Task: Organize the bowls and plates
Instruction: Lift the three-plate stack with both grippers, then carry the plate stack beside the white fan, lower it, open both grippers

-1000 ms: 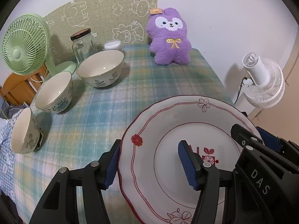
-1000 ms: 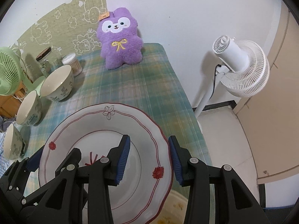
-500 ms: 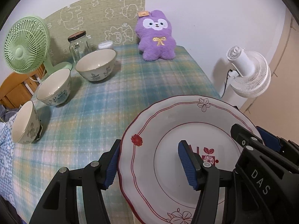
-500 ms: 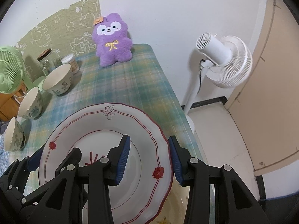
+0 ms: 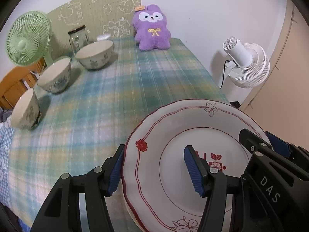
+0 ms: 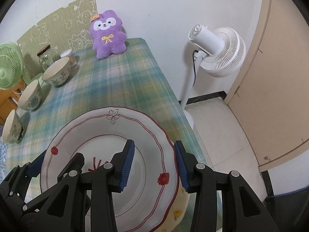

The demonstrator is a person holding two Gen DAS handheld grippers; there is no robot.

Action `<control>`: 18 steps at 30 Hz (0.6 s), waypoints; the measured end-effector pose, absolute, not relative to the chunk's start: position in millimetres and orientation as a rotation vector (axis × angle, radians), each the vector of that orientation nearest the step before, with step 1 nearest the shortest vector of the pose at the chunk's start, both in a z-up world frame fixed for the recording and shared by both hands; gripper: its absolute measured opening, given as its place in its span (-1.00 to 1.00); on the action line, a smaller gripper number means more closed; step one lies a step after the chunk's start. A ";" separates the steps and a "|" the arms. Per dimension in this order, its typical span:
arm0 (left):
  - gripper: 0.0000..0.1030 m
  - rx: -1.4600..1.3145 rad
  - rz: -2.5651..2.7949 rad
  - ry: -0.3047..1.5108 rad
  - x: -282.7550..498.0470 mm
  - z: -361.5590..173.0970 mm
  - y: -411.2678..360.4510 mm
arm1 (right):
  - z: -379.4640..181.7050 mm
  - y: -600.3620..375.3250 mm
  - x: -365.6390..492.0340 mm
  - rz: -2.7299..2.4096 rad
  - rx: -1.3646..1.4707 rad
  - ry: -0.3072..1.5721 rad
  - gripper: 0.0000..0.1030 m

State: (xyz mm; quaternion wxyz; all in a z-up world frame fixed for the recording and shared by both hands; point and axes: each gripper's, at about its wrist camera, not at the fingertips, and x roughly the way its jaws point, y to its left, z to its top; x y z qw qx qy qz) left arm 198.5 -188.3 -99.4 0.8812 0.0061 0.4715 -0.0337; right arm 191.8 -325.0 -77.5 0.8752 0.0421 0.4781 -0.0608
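Note:
A white plate [image 5: 173, 135] with a red line rim and flower prints is held over the near right corner of the plaid-covered table [image 5: 115, 100]. My left gripper [image 5: 154, 164] is shut on its left rim, one blue pad under the edge and one inside the well. My right gripper [image 6: 154, 154] is shut on the opposite rim of the plate [image 6: 115, 127]. Beneath it the edge of a yellow-patterned plate [image 6: 179, 208] shows. Three cream bowls with leaf prints stand along the left side: a large one [image 5: 94, 56], a medium one [image 5: 55, 75] and a small one [image 5: 24, 110].
A purple plush toy [image 5: 152, 29] sits at the table's far edge. A glass jar [image 5: 78, 38] and a green desk fan [image 5: 27, 38] stand at the far left. A white standing fan [image 6: 216, 52] and a beige door [image 6: 280, 77] are on the right, past the table's edge.
Both grippers have drawn back together with the plate. The bowls, plush toy and fans now look smaller and farther off, and more floor shows on the right.

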 end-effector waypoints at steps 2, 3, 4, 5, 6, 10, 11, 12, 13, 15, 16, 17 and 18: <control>0.18 0.018 -0.072 0.990 193.9 -102.3 -191.4 | -81.2 -327.9 187.6 -0.132 0.095 1.010 -0.11; 0.18 0.024 -0.072 0.993 191.3 -104.0 -192.9 | -83.7 -329.0 185.3 -0.133 0.098 1.017 -0.11; 0.18 0.028 -0.072 0.997 189.7 -105.6 -193.8 | -85.8 -329.5 183.4 -0.134 0.095 1.023 -0.11; 0.18 0.030 -0.073 1.004 187.8 -108.4 -194.8 | -87.3 -329.6 181.8 -0.135 0.093 1.027 -0.11; 0.18 0.032 -0.075 1.010 186.8 -110.7 -195.3 | -90.2 -329.7 179.5 -0.137 0.089 1.033 -0.11; 0.17 0.044 -0.076 1.018 181.7 -117.9 -196.6 | -98.0 -330.2 174.5 -0.140 0.092 1.050 -0.11; 0.17 0.052 -0.073 1.010 180.7 -117.8 -197.5 | -99.5 -330.5 172.8 -0.143 0.100 1.052 -0.11; 0.17 0.058 -0.071 1.007 179.0 -118.4 -198.2 | -100.5 -330.9 171.6 -0.146 0.101 1.054 -0.11; 0.17 0.065 -0.069 1.002 177.4 -119.0 -199.0 | -101.3 -330.6 171.3 -0.149 0.100 1.055 -0.11; 0.17 0.075 -0.064 0.995 175.8 -120.3 -200.3 | -103.7 -330.4 170.5 -0.154 0.102 1.063 -0.11; 0.17 0.084 -0.062 0.991 174.9 -120.9 -201.3 | -104.7 -330.8 170.3 -0.156 0.104 1.067 -0.11; 0.17 0.090 -0.061 0.987 174.2 -121.6 -201.8 | -105.5 -331.2 169.9 -0.157 0.105 1.070 -0.11; 0.17 0.096 -0.059 0.984 173.5 -122.2 -202.3 | -106.7 -331.6 169.6 -0.160 0.108 1.075 -0.11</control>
